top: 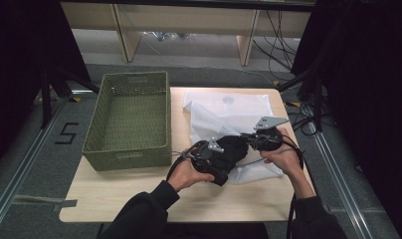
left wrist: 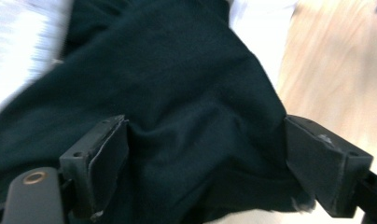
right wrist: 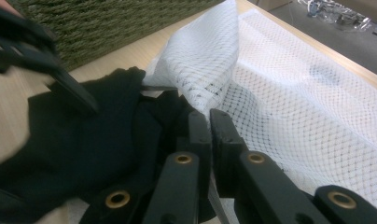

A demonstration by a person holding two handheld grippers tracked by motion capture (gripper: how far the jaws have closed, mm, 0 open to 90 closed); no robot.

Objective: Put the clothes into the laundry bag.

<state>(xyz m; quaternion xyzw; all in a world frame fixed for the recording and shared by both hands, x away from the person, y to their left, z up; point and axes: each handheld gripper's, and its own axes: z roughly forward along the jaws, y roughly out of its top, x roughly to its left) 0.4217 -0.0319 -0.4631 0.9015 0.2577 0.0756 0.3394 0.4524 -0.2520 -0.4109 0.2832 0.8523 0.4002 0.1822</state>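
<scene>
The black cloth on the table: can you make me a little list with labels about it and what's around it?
black cloth: bunched up, at the mouth of the white mesh bag
left gripper: jaws open, cloth between them
right gripper: shut on the bag's edge, holding it up
green basket: left of the bag, nothing inside
table: light wood

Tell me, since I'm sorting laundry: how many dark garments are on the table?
1. The black garment lies bunched at the mouth of the white mesh bag, between the two grippers; others may be hidden inside the bag.
</scene>
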